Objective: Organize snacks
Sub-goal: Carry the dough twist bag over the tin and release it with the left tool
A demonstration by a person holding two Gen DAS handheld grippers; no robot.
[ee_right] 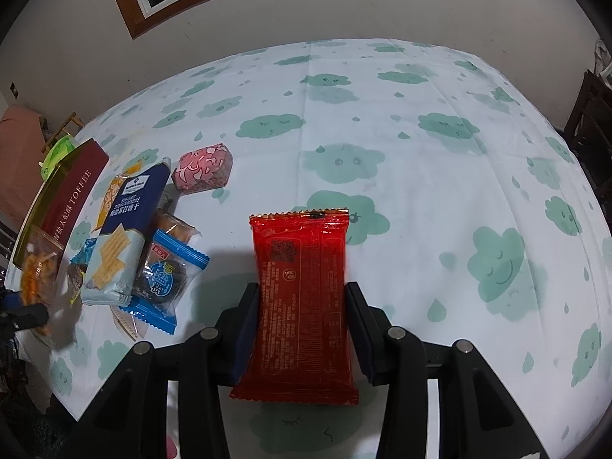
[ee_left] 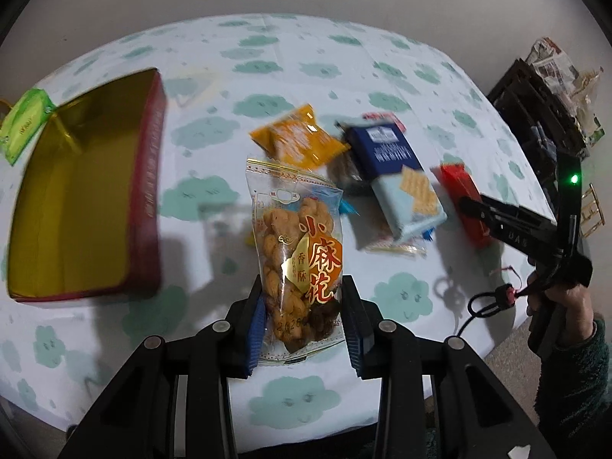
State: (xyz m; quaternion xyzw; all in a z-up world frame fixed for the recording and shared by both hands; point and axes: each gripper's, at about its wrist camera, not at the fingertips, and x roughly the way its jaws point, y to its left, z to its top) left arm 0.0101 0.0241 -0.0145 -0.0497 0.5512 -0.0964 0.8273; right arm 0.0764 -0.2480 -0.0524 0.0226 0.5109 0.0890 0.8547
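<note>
Risk assessment. The left gripper is clamped on the clear bag of fried twists, gripping only its lower portion; most of the bag stands free above the fingers. The film looks thin and slick, so a quick swing could let the bag pivot or slip out. The contents look brittle, and excess squeeze would likely crush them. The open tin sits to the left on the tablecloth, its near wall raised. A low approach could strike that wall and shove the tin.

The right gripper is clamped on the red packet across its width, the packet's far end projecting beyond the fingertips. The grip appears secure, but both loads likely share one destination. Simultaneous travel toward the tin risks collision between the two tools.

The remaining pile, including the blue cracker pack, the blue-wrapped round snack and the pink wrapped box, lies between tin and right gripper. A crossing move could scatter it.

Pose. The left gripper points forward over the near table edge, bag held upright above the cloth. The right gripper, seen from the left wrist view, is held at the table's right side by a hand, angled inward toward the pile.
</note>
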